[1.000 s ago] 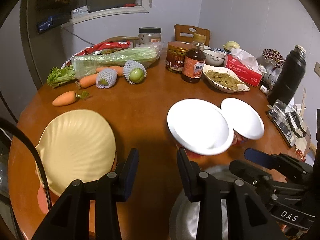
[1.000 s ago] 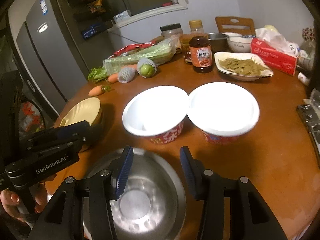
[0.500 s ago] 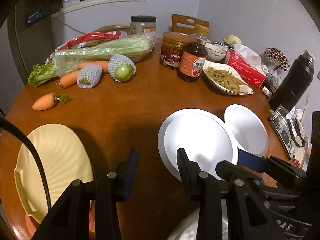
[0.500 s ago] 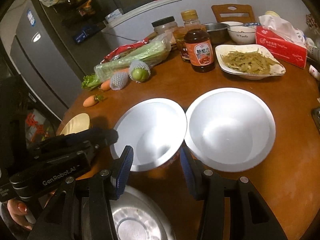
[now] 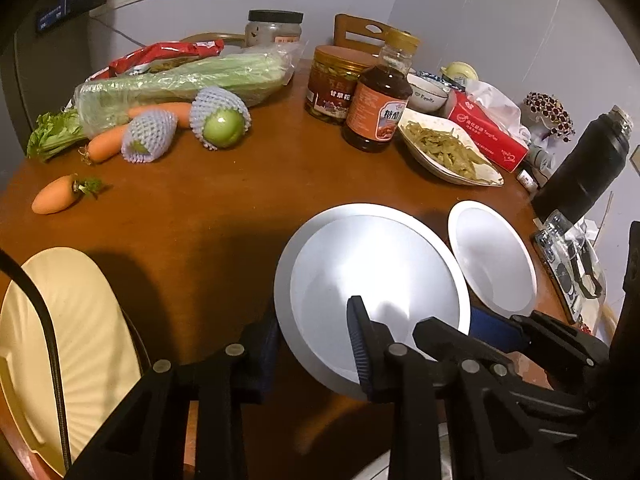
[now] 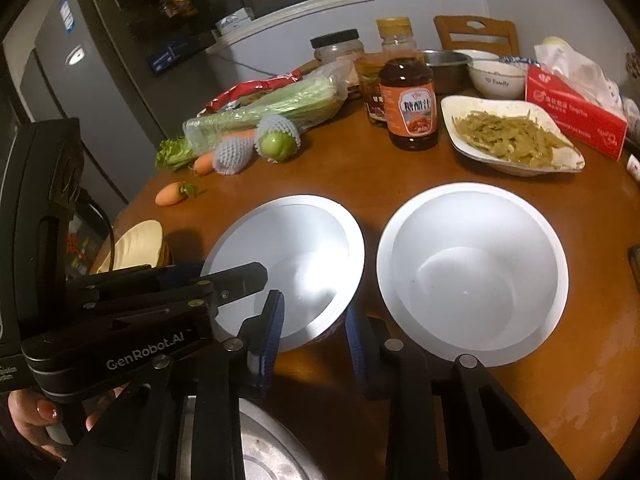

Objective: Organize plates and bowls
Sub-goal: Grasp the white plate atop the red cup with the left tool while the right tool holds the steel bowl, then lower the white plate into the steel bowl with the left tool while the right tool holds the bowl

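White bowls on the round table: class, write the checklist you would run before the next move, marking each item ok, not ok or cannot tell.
1. Right gripper shut on the gripped bowl, its wall between the pads: ok.
2. Left gripper astride the same bowl's rim, jaws closing; firm contact: cannot tell.
3. Gripped bowl empty: ok.
4. Other white bowl empty and upright beside it: ok.
5. Sauce bottle and plate of food stand well behind both bowls: ok.
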Motion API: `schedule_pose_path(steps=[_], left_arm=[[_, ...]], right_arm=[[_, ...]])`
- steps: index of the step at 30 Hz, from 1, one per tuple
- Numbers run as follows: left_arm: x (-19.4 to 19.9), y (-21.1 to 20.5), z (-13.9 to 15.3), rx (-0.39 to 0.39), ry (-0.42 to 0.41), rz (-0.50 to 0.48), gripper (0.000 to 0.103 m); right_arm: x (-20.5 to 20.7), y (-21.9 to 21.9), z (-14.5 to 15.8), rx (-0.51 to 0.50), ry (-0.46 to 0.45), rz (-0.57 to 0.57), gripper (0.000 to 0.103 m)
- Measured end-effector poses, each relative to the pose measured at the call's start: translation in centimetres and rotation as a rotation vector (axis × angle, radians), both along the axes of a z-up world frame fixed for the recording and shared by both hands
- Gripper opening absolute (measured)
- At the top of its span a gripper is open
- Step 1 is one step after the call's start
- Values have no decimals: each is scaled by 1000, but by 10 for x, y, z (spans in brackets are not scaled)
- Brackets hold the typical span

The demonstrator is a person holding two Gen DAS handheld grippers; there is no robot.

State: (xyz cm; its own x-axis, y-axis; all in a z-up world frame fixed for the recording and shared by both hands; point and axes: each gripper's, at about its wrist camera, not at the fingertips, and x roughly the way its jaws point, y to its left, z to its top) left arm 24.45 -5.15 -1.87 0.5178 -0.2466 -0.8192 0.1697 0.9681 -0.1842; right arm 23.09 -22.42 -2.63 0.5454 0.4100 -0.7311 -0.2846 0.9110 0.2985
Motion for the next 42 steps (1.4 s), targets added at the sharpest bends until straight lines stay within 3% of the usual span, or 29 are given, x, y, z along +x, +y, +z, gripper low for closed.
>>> schedule_pose_path(steps=[26, 42], left_arm=[[-70, 9, 62, 16, -158, 16, 32], [-117, 5, 68, 25, -188, 3, 32]], right_arm=[[-59, 11, 59, -10, -148, 37, 33], [-105, 9, 69, -20, -187, 43, 33]])
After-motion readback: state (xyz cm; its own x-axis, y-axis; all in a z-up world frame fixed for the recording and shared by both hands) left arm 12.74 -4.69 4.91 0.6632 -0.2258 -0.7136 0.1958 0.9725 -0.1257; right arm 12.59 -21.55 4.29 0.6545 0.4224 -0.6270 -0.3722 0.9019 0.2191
